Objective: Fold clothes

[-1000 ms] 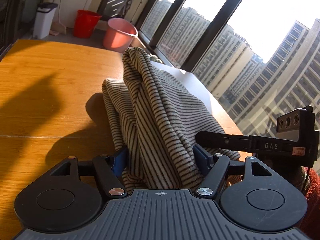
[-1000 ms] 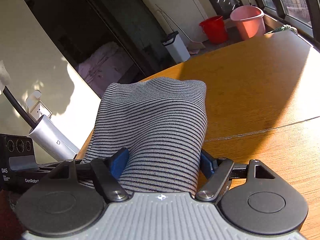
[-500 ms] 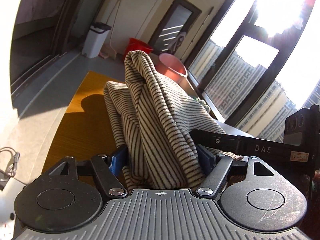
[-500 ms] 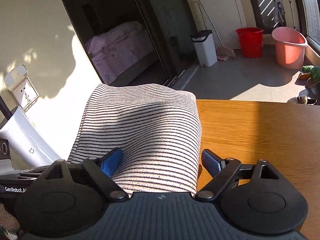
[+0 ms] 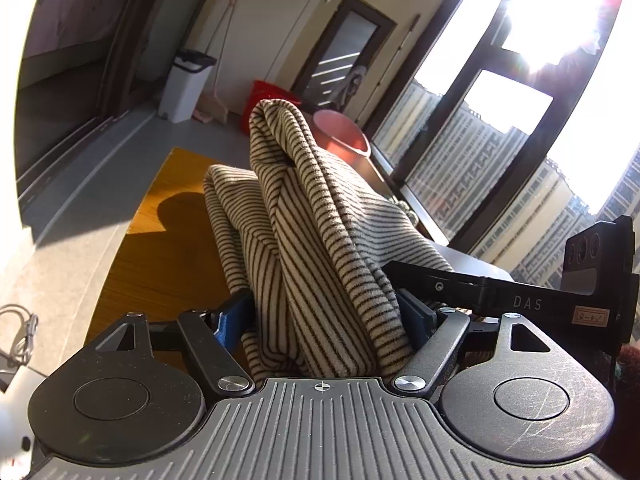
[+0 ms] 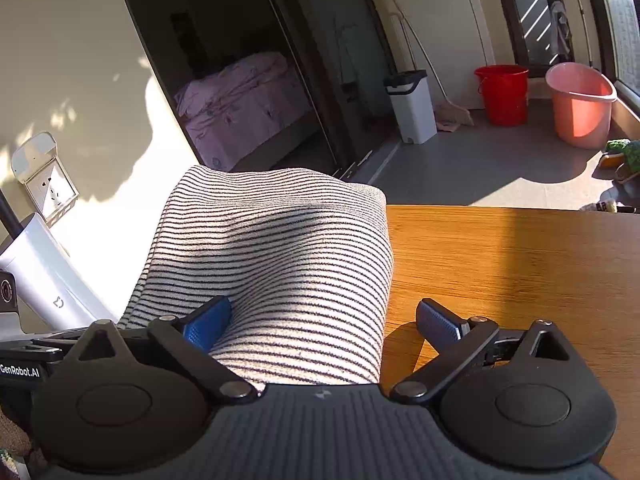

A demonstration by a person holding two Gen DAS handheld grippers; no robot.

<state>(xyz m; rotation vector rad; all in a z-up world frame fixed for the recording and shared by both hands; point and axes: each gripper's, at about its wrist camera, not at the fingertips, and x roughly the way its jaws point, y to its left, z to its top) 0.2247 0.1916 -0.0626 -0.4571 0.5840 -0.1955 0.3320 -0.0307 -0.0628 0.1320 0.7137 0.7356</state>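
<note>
A cream garment with thin dark stripes (image 5: 320, 240) rises in a bunched fold between the blue pads of my left gripper (image 5: 326, 316), which is shut on it above the wooden table (image 5: 168, 248). In the right wrist view the same striped garment (image 6: 276, 264) drapes over the left pad of my right gripper (image 6: 324, 324). The jaws there stand wide apart; the right pad (image 6: 436, 322) is clear of the cloth over the table (image 6: 520, 264). The other gripper's black body (image 5: 520, 300) shows at the right of the left wrist view.
A white bin (image 6: 412, 108), a red bucket (image 6: 502, 94) and a pink bucket (image 6: 580, 104) stand on the grey floor beyond the table's far edge. A white device (image 6: 52, 292) and a wall socket (image 6: 44, 180) are at the left. Tall windows (image 5: 500, 140) run along the right.
Both grippers have tilted up and swung towards the table's far edge. The right gripper's jaws have opened; its right pad has come off the cloth. The left stays shut on the garment.
</note>
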